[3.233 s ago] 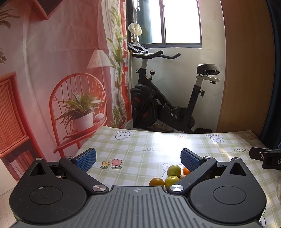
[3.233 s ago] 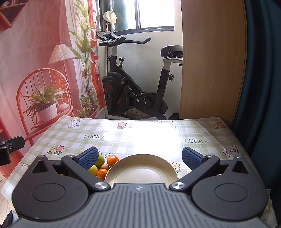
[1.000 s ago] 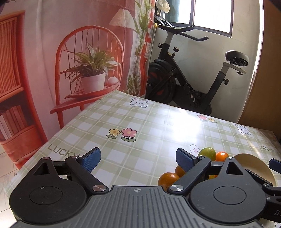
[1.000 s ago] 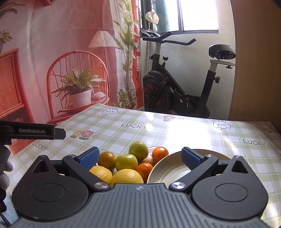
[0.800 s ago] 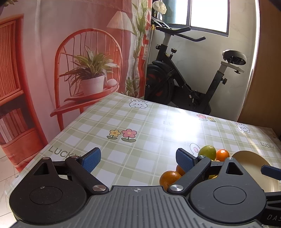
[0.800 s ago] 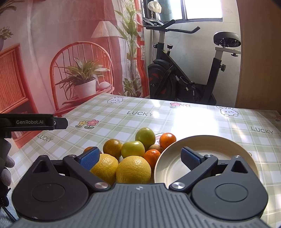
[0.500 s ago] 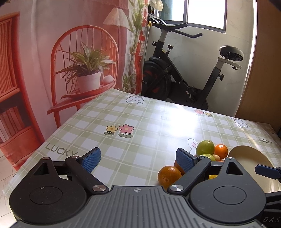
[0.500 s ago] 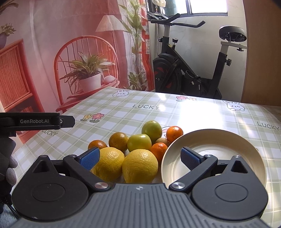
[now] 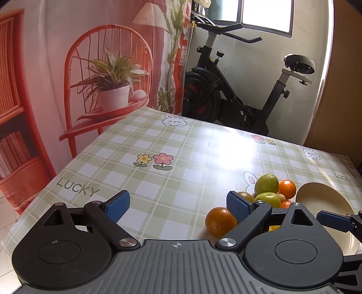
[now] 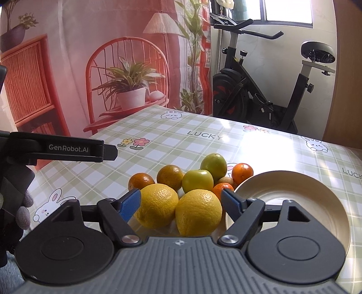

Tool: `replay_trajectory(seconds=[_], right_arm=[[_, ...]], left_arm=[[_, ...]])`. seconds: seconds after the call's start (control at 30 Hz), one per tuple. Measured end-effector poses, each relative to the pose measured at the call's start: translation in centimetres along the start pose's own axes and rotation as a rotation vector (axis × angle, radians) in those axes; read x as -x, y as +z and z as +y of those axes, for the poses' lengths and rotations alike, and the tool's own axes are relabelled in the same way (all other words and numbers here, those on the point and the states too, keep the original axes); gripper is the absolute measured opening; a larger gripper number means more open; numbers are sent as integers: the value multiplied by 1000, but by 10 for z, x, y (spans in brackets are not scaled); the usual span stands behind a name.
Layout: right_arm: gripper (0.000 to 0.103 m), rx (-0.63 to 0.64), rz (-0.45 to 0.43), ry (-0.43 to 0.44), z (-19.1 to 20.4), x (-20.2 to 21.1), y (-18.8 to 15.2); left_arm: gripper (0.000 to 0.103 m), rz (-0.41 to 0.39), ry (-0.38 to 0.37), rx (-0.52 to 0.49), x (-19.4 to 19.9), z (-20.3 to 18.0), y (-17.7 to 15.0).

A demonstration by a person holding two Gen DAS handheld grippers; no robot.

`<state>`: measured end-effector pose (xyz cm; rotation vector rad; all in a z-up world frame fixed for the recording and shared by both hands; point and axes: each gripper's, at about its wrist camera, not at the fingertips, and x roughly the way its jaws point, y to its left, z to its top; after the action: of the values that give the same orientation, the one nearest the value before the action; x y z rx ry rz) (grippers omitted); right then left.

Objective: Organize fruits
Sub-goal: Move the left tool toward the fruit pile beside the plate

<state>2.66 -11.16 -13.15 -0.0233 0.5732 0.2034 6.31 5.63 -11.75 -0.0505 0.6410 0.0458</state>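
Right gripper (image 10: 181,202): jaws spread wide, nothing clamped — two yellow citrus (image 10: 199,212) sit on the cloth between its blue pads (image 10: 130,204). Remaining fruit pile (image 10: 198,179) lies at 12 o'clock of these; the cream plate (image 10: 316,192), bare inside, at 3 o'clock, touching the pile. Left gripper (image 9: 178,204): jaws likewise released, over bare checked tablecloth (image 9: 158,181) — an orange (image 9: 220,221) just beside its right pad.

Looks like a home room: exercise bike (image 10: 260,90) under a window (image 10: 288,11), printed backdrop (image 10: 101,56) hung behind, checked "LUCKY" tablecloth (image 9: 169,158) on the table, wooden door panel (image 10: 348,79) beside it.
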Motion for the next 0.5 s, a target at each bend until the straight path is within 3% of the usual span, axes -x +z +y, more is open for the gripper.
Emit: replay_trajectory(seconds=[0.2,0.33,0.5], right_arm=[[74,77,-11,35,14,-6,3],[70,136,-10,72,25,-14,7],[66,178,26,113,32,-32,8]], left_arm=[[93,32,13,49,-4,7,0],[82,50,-2,73,-5,13,0],[78,34,-26,77,-1,12,0]])
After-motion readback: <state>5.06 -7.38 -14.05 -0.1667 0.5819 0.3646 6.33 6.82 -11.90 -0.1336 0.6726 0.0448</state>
